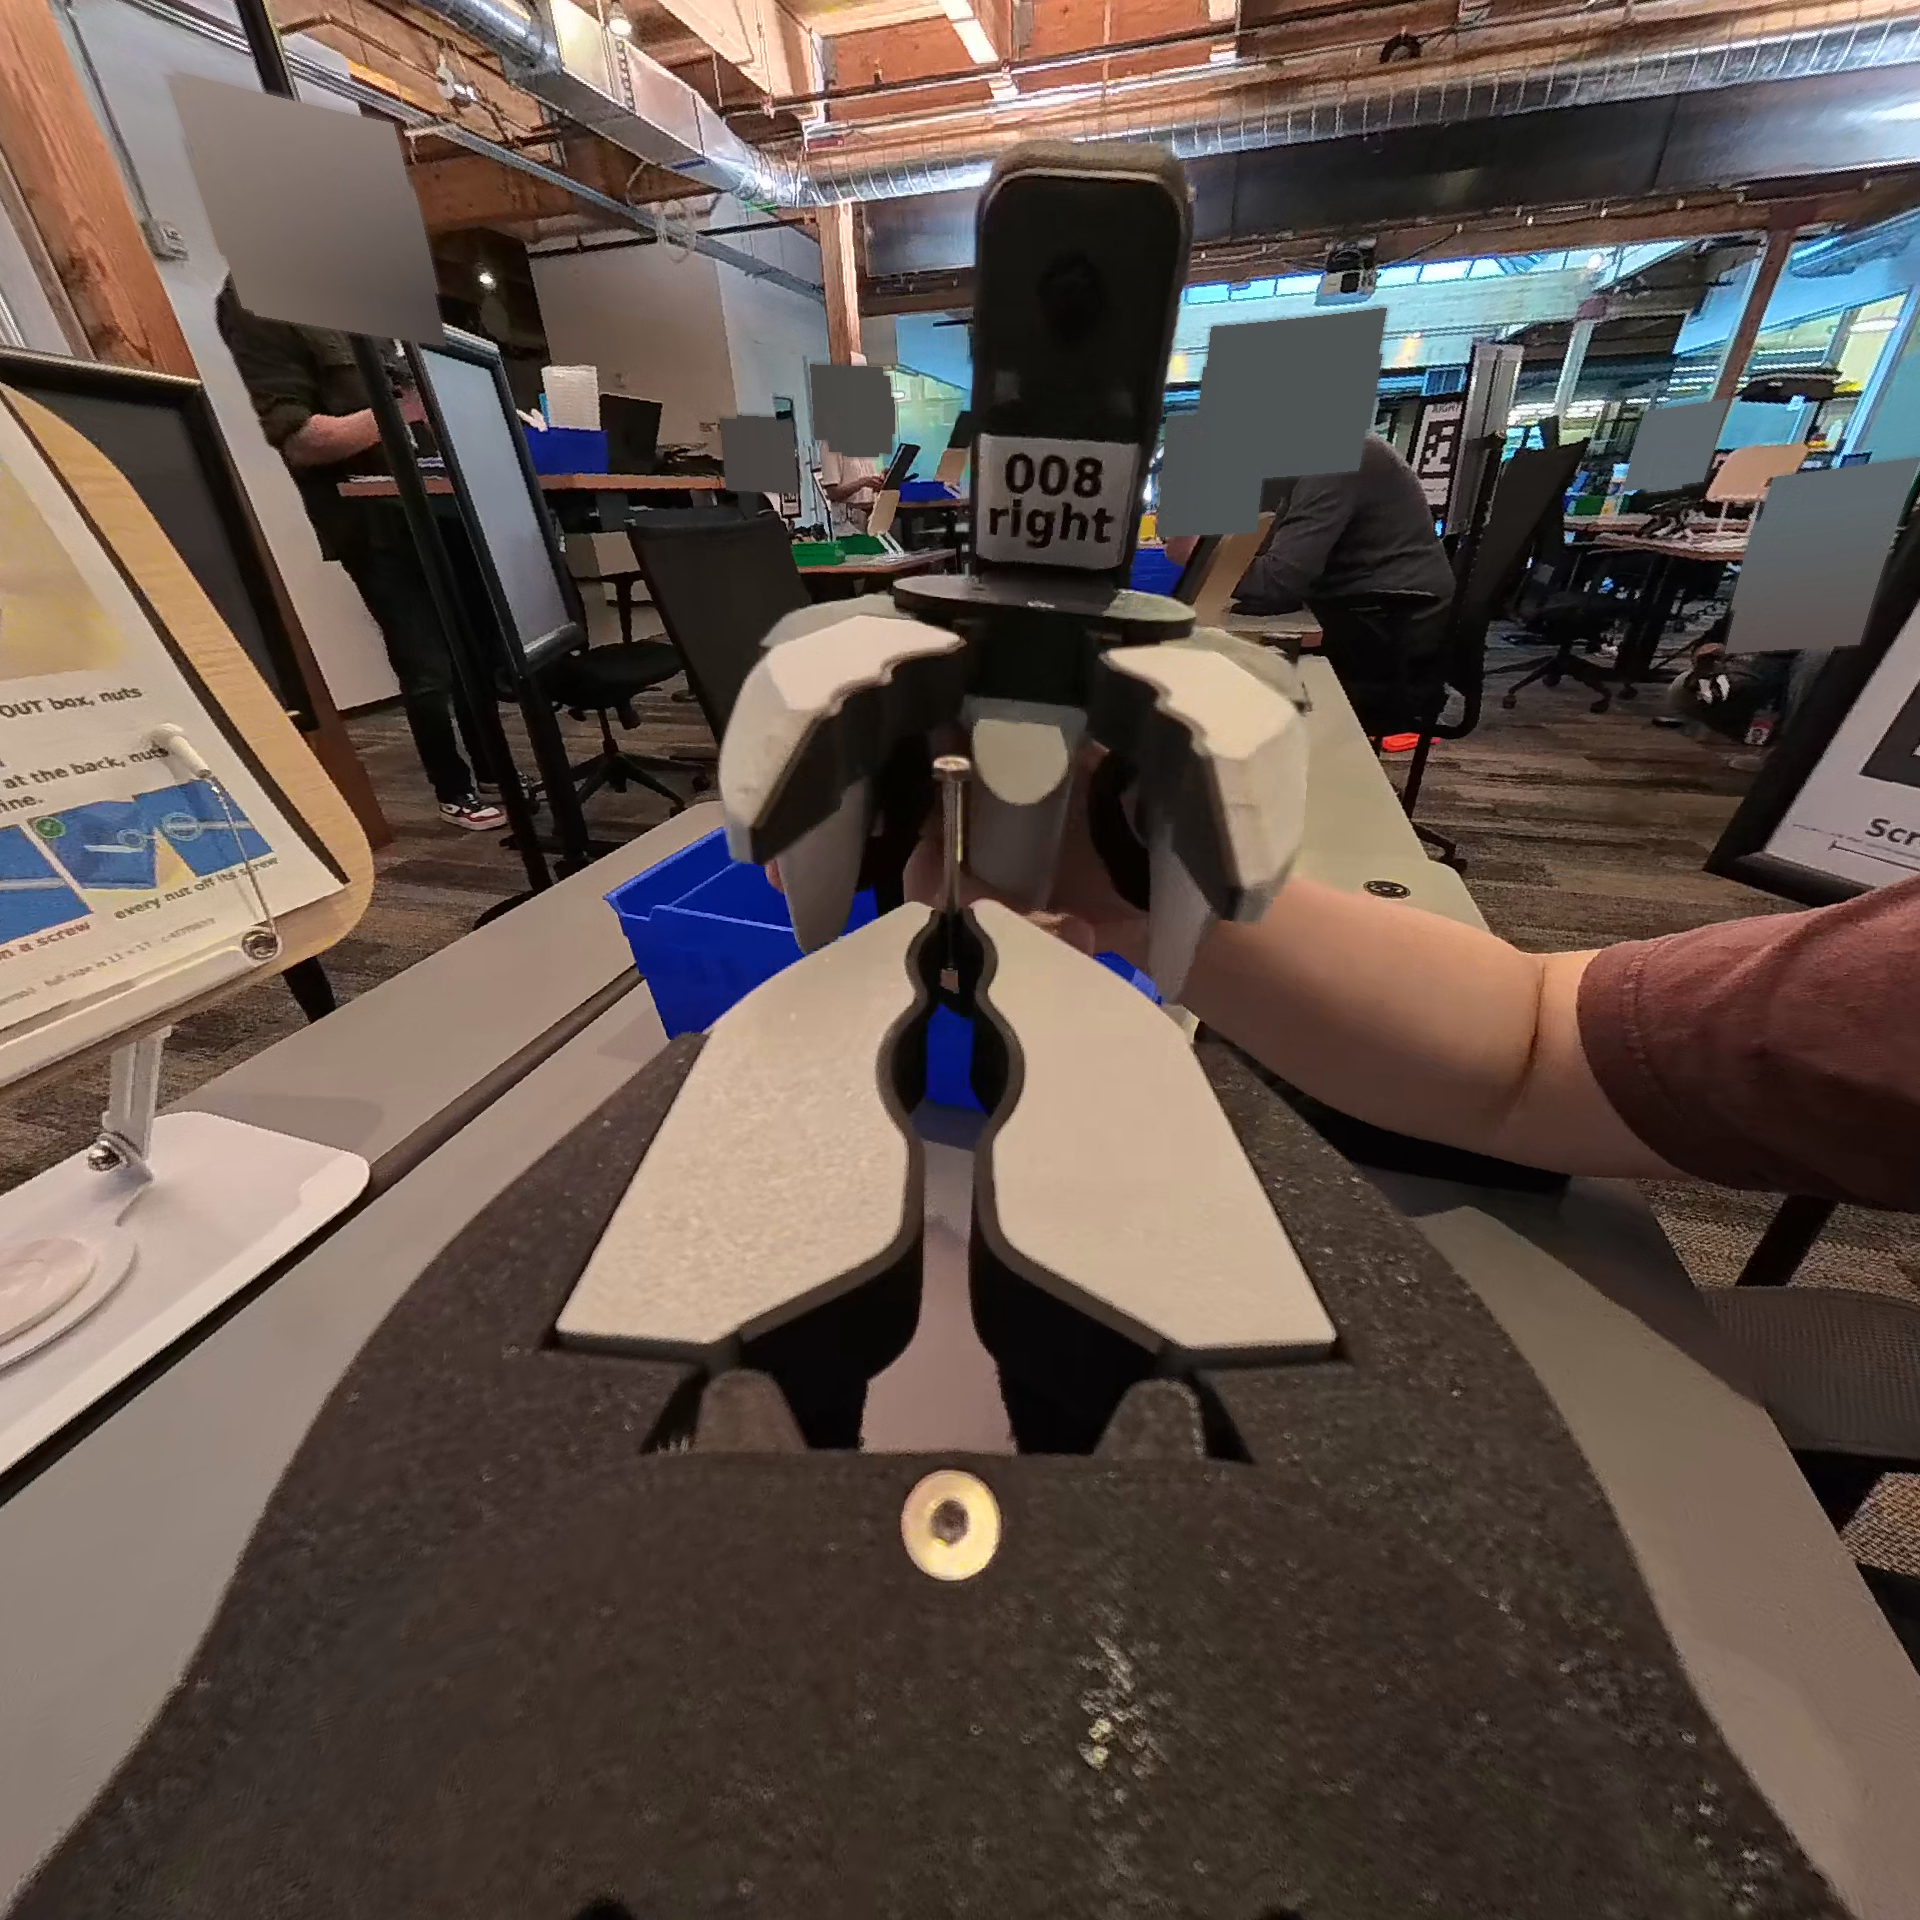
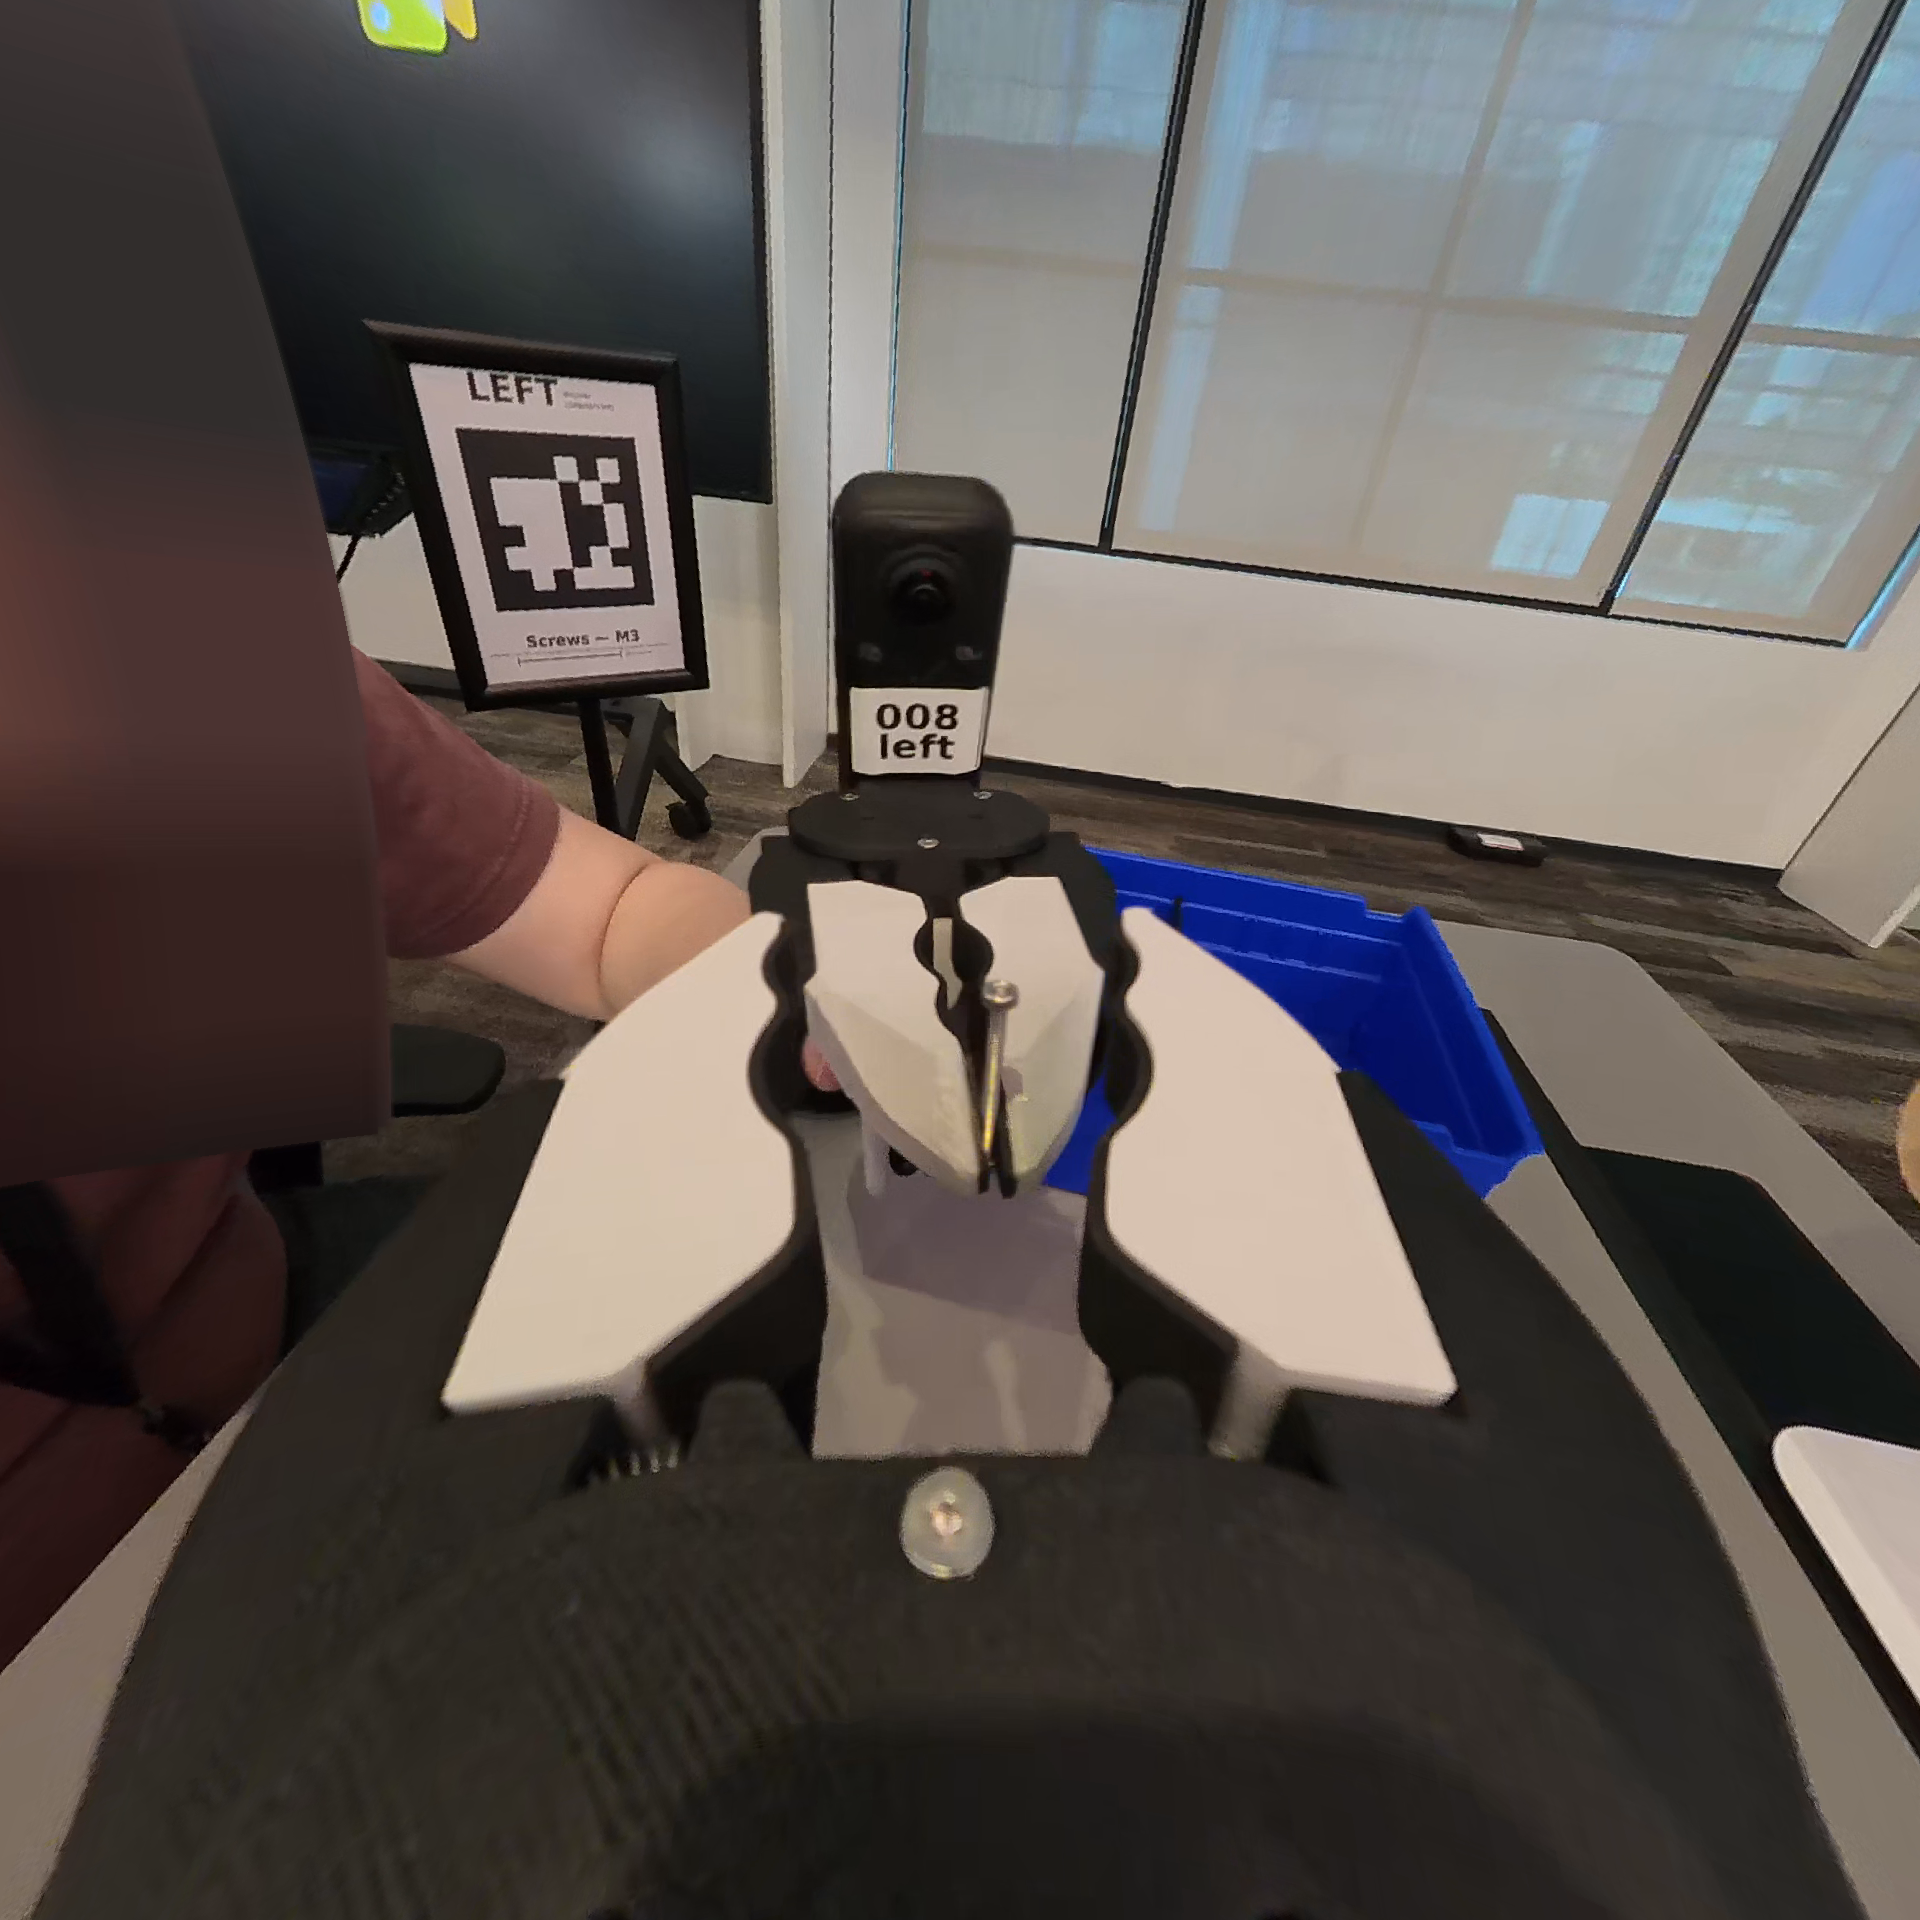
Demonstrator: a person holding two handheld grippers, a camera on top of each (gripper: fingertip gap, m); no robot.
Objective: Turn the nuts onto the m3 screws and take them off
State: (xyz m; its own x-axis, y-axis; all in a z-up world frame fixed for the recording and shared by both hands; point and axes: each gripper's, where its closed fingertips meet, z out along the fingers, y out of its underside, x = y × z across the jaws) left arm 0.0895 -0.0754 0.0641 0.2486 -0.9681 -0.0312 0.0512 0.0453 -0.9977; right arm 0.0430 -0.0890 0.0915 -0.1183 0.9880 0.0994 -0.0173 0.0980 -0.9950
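A thin silver M3 screw (image 1: 951, 831) stands upright with its head on top, pinched between the tips of my left gripper (image 1: 951, 920). No nut shows clearly on it. My right gripper (image 1: 1003, 883) faces the left one with its jaws wide open on either side of the screw, empty. In the right wrist view the right gripper (image 2: 956, 930) is spread open around the left gripper (image 2: 985, 1174), which is shut on the screw (image 2: 994, 1070). Both are held in the air above the grey table (image 1: 416, 1091).
A blue bin (image 1: 707, 935) sits on the table behind the grippers; it also shows in the right wrist view (image 2: 1299, 977). An instruction sheet on a stand (image 1: 156, 831) is at the left. A framed marker sign (image 2: 566, 520) stands on the floor. The person's forearm (image 1: 1455, 1039) reaches in from the right. Some 4 cm of space lies between my two pairs of fingers.
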